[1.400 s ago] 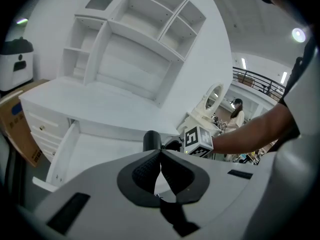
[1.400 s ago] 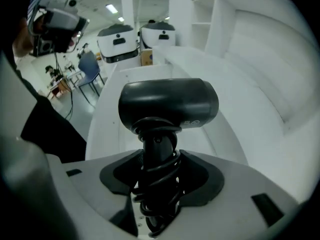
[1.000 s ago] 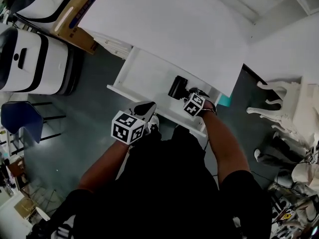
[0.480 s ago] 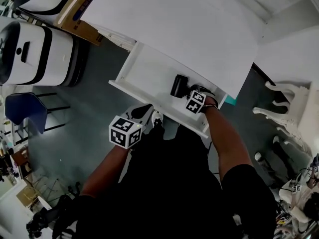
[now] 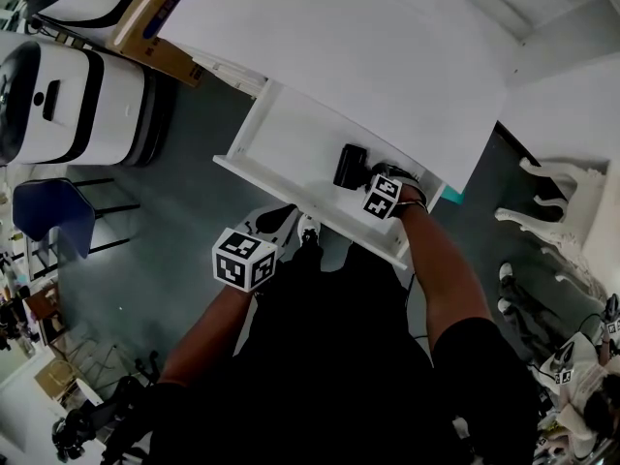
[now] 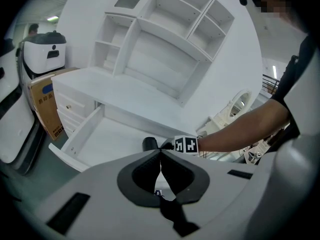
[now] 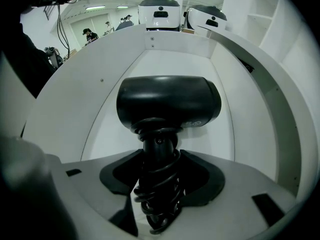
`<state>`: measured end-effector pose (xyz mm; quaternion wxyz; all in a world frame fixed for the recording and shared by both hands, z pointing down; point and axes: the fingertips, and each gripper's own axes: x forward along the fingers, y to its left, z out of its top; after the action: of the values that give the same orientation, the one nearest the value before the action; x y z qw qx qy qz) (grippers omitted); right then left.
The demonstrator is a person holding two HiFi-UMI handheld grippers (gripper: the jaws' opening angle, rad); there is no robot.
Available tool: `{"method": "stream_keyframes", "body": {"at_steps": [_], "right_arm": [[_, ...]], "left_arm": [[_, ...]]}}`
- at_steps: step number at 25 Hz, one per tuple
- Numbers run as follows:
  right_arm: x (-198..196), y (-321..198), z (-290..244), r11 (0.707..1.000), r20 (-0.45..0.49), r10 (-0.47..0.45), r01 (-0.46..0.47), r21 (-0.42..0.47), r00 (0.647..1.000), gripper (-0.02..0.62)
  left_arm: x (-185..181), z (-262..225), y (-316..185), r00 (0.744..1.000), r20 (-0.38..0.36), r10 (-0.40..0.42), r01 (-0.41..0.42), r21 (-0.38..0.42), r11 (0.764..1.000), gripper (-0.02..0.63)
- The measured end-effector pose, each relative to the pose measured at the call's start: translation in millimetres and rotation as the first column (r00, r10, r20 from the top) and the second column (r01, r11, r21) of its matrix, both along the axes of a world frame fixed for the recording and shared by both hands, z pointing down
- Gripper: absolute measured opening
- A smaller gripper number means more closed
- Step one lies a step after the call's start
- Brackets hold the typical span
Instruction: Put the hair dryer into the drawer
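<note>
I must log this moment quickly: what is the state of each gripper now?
Left gripper: jaws closed, holding nothing.
Right gripper: jaws closed on the hair dryer handle.

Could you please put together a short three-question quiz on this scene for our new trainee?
1. True or false: the left tongs hold the hair dryer.
2. Where is the hair dryer's head? A) on the desktop B) over the open drawer C) on the floor
3. Fill in: the right tongs are shut on the dryer's ____.
Key: 1 false; 2 B; 3 handle.
</note>
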<state>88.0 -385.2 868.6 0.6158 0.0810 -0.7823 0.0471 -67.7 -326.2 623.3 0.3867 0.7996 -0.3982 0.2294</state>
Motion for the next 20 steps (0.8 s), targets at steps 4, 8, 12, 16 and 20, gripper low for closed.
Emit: {"method": "stream_keyframes", "body": {"at_steps": [4, 8, 12, 16, 20], "right_arm": [[-1, 1, -2, 1.0, -0.005, -0.011, 0.011, 0.004, 1.0, 0.238], [-1, 0, -1, 1.0, -0.017, -0.013, 0.013, -0.006, 1.0, 0.238], [-2, 1, -5, 0.999, -0.027, -0.032, 0.032, 0.011, 0.999, 0.239], [-2, 2, -17, 0.999, -0.03, -0.001, 0.002, 0.039, 1.0, 0.239], [4, -2, -38, 0.992, -0.021, 0.08, -0.078, 0.097, 0.997, 0.239]], "left_arm": [[0, -2, 1, 1.0, -0.005, 0.007, -0.007, 0.001, 1.0, 0.011], [0, -3, -1, 1.0, -0.008, 0.013, -0.012, 0.007, 1.0, 0.011], [-1, -6, -2, 1.0, -0.018, 0.023, -0.023, 0.016, 1.0, 0.011], [-4, -10, -2, 0.999, -0.026, 0.045, -0.044, 0.034, 0.998, 0.011], [-6, -17, -4, 0.996, -0.039, 0.083, -0.08, 0.071, 0.994, 0.011]]}}
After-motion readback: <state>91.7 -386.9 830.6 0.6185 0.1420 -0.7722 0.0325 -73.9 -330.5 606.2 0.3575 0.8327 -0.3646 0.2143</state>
